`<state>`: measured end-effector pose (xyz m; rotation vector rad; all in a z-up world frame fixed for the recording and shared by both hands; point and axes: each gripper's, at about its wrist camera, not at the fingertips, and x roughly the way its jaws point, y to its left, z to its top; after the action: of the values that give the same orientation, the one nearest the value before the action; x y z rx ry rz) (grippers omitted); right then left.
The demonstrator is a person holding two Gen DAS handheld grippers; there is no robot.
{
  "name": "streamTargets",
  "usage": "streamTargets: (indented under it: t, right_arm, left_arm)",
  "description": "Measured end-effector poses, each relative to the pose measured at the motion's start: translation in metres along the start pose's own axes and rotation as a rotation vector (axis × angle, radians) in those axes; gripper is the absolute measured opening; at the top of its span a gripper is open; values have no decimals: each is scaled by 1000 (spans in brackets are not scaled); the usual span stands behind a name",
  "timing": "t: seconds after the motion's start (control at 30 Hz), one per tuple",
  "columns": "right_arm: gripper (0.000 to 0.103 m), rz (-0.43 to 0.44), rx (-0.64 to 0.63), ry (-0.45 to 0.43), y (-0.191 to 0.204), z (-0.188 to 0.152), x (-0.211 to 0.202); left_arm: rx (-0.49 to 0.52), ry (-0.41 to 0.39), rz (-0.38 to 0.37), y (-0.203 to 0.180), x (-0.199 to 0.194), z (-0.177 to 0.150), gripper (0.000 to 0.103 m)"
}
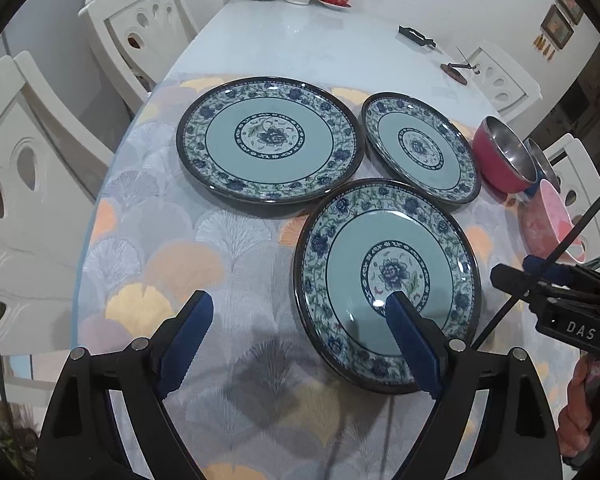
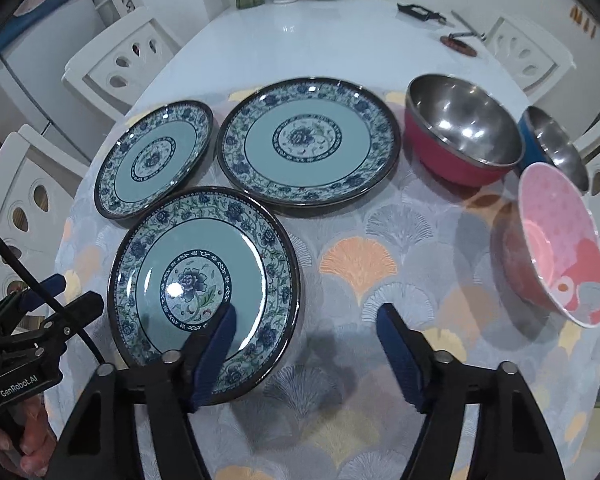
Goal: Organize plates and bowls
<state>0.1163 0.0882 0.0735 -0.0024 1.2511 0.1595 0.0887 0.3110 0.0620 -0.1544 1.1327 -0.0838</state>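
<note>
Both tools, left tool (image 1: 300, 320) and right tool (image 2: 306, 330), are held open and empty over the near plate (image 2: 204, 292), which lies on the table (image 2: 340, 40) overlapped by the rims of the two plates behind it. If its rim is gripped shallowly, it could slip or be knocked into those plates.

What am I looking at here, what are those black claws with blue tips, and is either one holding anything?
No robot here: a person holds a two-fingered gripper in each hand, and each gripper carries a wide-angle camera looking along its fingers. One picture comes from the left gripper, the other from the right gripper; each also glimpses the other at its edge. On the patterned tablecloth lie three blue floral plates: the nearest plate, a large plate and a small plate. To the right stand a red steel bowl, a blue steel bowl and a pink bowl. Both grippers are open and hold nothing, each with one finger over the nearest plate.
</note>
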Motion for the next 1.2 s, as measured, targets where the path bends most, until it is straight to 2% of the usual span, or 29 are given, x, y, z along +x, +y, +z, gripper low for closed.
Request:
streamTargets:
  t: [0.23, 0.37, 0.47, 0.63, 0.7, 0.77, 0.87, 1.2]
  right_arm:
    - [61, 15, 17, 43, -2, 3, 23]
    - [57, 19, 21, 46, -3, 6, 30]
    - [52, 24, 23, 46, -3, 8, 33]
    - [40, 34, 21, 52, -2, 9, 38]
    - [38, 42, 18, 57, -1, 8, 40]
    - [34, 55, 10, 62, 0, 7, 42]
    - [29, 64, 1, 64, 2, 5, 45]
    - [28, 150, -11, 63, -2, 4, 52]
  left_arm:
    - [-24, 31, -50, 1, 19, 5, 84]
    - [-19, 66, -62, 1, 31, 3, 71]
    - [-28, 79, -72, 4, 36, 1, 69]
    - [-30, 85, -80, 8, 40, 0, 51]
    - [-24, 82, -83, 9, 41, 0, 37]
    - [-22, 83, -88, 10, 41, 0, 29]
    - [-33, 83, -115, 12, 42, 1, 22]
    - [-33, 78, -167, 10, 44, -1, 20]
